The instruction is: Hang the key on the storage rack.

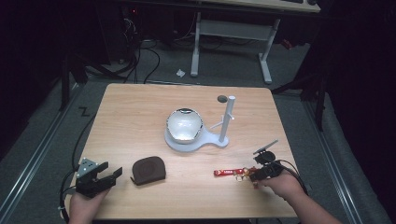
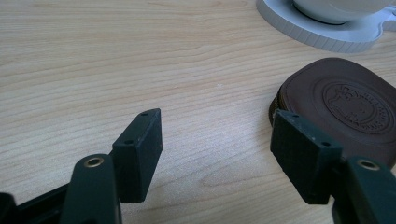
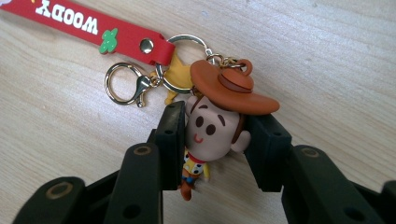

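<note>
A Woody keychain figure (image 3: 212, 126) with a brown hat lies on the wooden table (image 1: 135, 116). In the right gripper view my right gripper (image 3: 215, 140) is shut on the figure's head, one pad on each side. Its red strap (image 3: 93, 25) and gold clasp (image 3: 122, 85) trail off to the upper left. From above, the right gripper (image 1: 258, 175) is near the table's front right, with the red strap (image 1: 224, 173) stretching left of it. My left gripper (image 1: 112, 175) rests open at the front left with nothing between its fingers. A brown leather pouch (image 2: 348, 100) lies just to its right.
A white stand (image 1: 219, 140) holding a shiny rounded white object (image 1: 185, 124) sits mid-table, with an upright white post (image 1: 227, 116) on its right side. The brown pouch (image 1: 148, 170) lies in front of it. A small dark disc (image 1: 222, 98) is near the far edge.
</note>
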{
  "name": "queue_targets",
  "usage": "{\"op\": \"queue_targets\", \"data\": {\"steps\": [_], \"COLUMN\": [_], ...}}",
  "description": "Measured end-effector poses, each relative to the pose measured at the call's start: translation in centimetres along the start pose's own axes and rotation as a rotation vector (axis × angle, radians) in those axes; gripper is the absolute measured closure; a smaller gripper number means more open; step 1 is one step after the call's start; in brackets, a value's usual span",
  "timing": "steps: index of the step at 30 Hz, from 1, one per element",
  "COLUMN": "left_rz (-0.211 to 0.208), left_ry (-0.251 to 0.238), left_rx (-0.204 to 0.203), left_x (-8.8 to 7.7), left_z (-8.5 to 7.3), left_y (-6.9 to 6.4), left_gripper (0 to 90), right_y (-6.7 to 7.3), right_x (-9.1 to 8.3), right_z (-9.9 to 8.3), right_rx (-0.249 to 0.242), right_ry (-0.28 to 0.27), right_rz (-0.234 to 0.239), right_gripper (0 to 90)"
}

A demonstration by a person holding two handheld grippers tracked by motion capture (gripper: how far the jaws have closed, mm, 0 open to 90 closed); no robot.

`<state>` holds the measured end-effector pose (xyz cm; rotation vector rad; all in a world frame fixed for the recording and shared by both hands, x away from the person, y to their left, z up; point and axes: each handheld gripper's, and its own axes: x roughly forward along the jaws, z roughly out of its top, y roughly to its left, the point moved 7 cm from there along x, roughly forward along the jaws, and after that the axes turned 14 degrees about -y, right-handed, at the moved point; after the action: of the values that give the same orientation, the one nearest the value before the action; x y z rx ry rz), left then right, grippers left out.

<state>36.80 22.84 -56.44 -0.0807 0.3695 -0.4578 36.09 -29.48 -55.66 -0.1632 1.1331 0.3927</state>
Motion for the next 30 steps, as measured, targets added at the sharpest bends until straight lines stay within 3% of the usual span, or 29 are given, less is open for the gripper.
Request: {"op": "queue_targets", "data": {"steps": [5,21,30], "left_rz": [-0.001,-0.001,0.001], "left_ry": [0.003,0.006,-0.001], "left_rx": [0.003,0.012,0.003], "left_x": [0.0,0.1,-0.1], "left_z": [0.0,-0.2,-0.2], "left_y": [0.0,-0.2,-0.3], "left_gripper": [34.4,34.5,34.5], "right_y": [0.2,0.4,1.6], "right_x": [-1.4,-5.9,-9.5], "right_z": [0.3,1.6,3.3], "right_rx": [-0.06,-0.127,-0.187], "right_ry": [0.011,0.001,-0.007], "right_rz": [-0.016,-0.044,-0.059], "right_gripper": [62.5,62.6,62.7]}}
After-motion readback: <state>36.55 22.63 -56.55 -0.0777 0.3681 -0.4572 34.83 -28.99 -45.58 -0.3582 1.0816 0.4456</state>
